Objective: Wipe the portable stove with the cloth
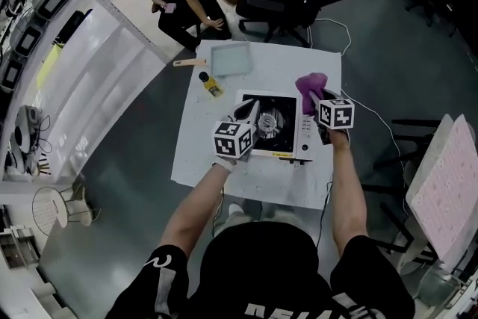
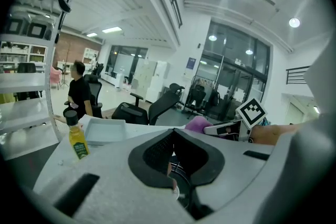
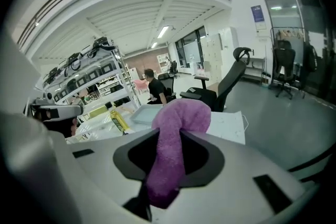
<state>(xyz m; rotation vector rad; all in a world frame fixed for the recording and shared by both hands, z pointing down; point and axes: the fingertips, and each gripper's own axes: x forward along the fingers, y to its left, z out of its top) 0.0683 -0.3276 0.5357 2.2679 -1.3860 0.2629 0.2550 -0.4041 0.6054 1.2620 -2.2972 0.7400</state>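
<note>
Your black shirt (image 1: 254, 265): nearest item, low in the head view, clear of the work.

Table (image 1: 202, 164): white top that carries everything listed below.

Bottle (image 1: 211, 84): yellow, capped, upright, near the stove's far left corner. Hazard: a wide sweep of your left arm tips it, and any spill lands beside the burner.

Tray (image 1: 229, 58): pale and shallow, behind the bottle at the far edge. Low risk.

Left gripper (image 1: 249, 114): jaws together at the tips with nothing between them, over the stove's left side. Hazard: you do not appear to be bracing the stove, so a firm wipe may push it across the table.

Stove (image 1: 270, 123): mid-table between your two grippers, with a dark burner and a white body. Hazard: the burner grate can snag fabric.

Cloth (image 1: 311, 84): purple, bunched, over the stove's far right corner; contact cannot be judged.

Right gripper (image 1: 317, 98): clamped on the cloth, with one end bulging past the jaws. Hazard: dragging that loose end over the grate could pull the cloth out of your grip.
</note>
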